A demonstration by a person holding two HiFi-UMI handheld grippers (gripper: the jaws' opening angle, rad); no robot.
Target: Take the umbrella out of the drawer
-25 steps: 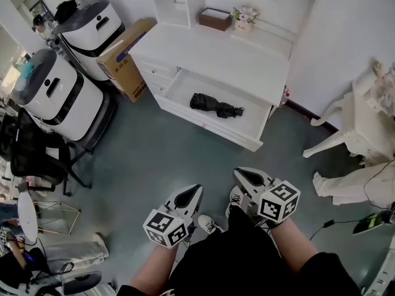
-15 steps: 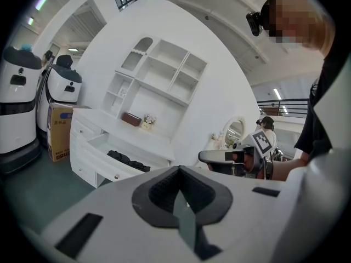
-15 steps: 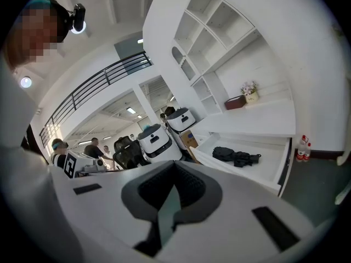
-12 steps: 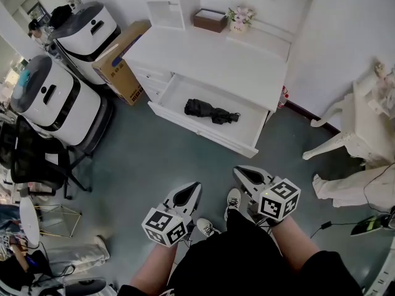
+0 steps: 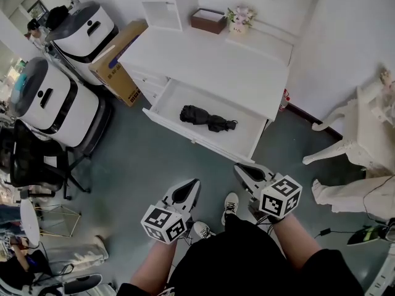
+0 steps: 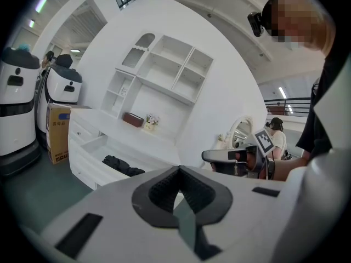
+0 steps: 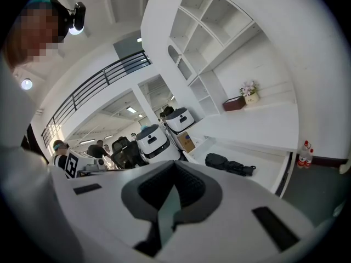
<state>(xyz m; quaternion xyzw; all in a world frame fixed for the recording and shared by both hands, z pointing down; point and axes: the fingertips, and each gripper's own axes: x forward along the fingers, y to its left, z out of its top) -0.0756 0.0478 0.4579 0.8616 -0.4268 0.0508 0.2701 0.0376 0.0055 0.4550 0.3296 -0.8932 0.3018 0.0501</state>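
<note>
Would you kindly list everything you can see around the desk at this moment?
umbrella: one, black, folded, lying in the open drawer
desk: one, white, against the wall
small box: one, brown, at the back of the desk top
flowers: one pot, pinkish, beside the small box
carton: one, tan, on the floor left of the desk
machines: two, white with dark tops, far left
office chair: one, black, lower left
ornate furniture: one piece, white, far right
shoes: two, white, on the floor
left tongs: shut, empty
right tongs: shut, empty
</note>
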